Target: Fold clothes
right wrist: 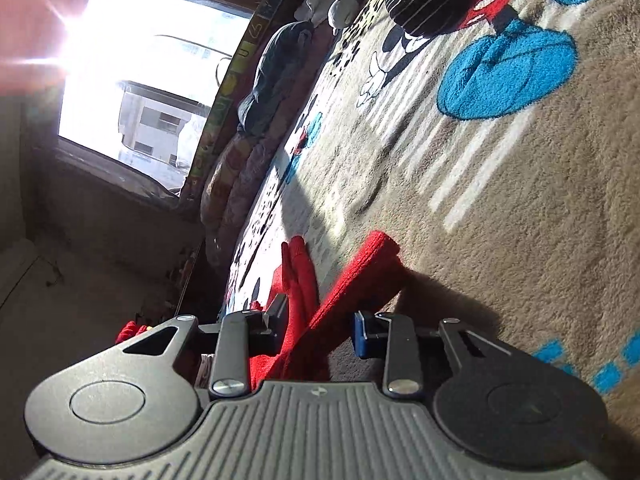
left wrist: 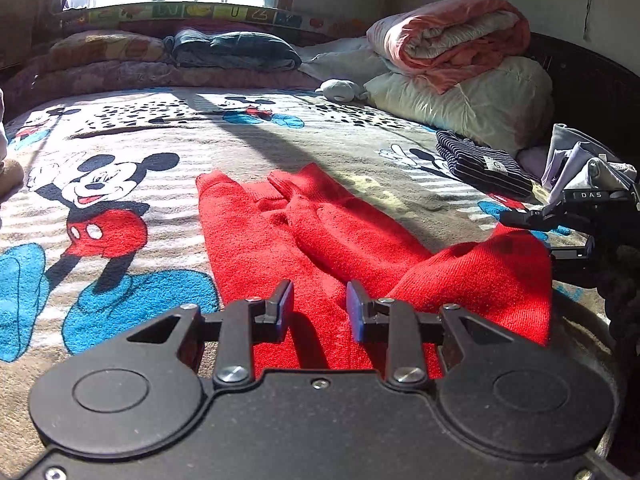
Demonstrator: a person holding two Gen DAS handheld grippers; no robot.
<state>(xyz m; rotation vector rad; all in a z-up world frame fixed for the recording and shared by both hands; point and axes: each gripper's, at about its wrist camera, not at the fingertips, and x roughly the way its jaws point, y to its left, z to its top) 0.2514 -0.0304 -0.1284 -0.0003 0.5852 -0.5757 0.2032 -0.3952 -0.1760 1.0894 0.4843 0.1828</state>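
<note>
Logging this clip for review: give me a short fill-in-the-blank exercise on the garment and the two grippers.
1. The sweater on the bed is ____ in colour.
2. The left gripper is ____, holding nothing.
3. The folded garment near the pillows has a ____ pattern.
4. The blanket shows a cartoon ____.

Missing words: red; open; striped; mouse

left gripper [left wrist: 319, 300] level with jaws apart; right gripper [right wrist: 320, 326] rolled sideways, jaws apart.
</note>
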